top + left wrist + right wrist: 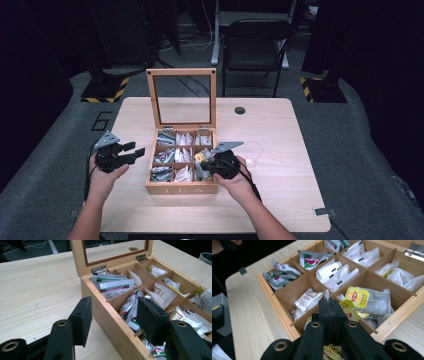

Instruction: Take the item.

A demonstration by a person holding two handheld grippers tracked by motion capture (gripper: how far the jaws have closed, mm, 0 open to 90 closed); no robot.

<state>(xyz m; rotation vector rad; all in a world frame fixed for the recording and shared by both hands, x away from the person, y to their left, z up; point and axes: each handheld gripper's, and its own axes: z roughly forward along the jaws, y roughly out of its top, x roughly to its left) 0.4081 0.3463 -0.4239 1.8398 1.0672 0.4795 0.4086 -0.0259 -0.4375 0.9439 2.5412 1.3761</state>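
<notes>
Right tongs (329,307) are pinching shut at a yellow tea bag (348,311) in the tea box (287,326); left tongs (112,317) are hanging open, empty. Next up, probably lifting it straight out.

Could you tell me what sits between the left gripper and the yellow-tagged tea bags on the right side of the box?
In the high view, the tea box's left and middle columns of sachets lie between the left gripper and the yellow-tagged tea bags.

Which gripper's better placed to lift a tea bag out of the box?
Right. The right gripper is over the tea box, jaws shut at a yellow-tagged tea bag. The left gripper waits open beside the box.
</notes>
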